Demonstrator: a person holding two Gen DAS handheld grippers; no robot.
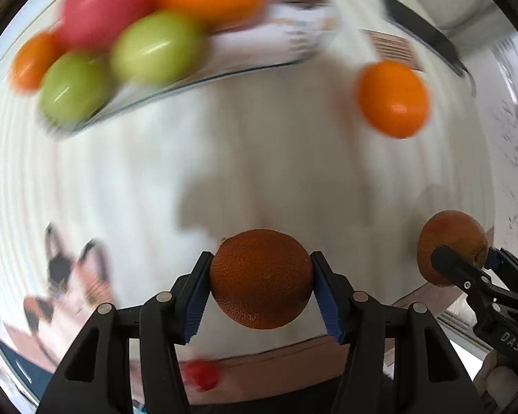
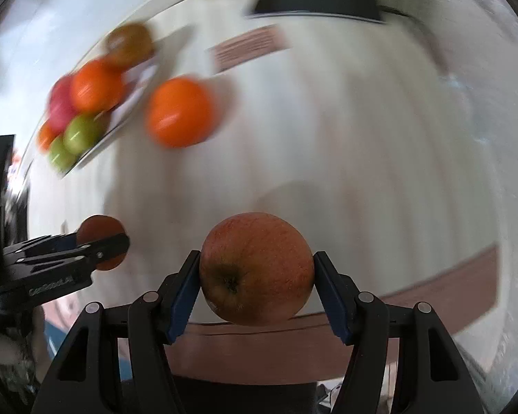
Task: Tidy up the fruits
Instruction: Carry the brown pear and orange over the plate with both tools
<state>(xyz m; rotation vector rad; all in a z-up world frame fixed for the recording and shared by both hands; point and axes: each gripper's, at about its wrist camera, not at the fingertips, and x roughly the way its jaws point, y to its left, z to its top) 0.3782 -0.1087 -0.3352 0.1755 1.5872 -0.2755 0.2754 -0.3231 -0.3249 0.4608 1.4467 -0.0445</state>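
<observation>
Already aloft, the dark orange sits clamped in the left gripper and the apple in the right gripper; the fruit tray lies ahead-left, nearer the left.

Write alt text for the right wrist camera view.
The right gripper grips a reddish apple in its jaws above a white table. At left, the left gripper holds an orange; beyond, a loose orange lies beside a fruit tray.

Black left gripper, blue ribbed pads, silver rivets, matching right gripper
</observation>
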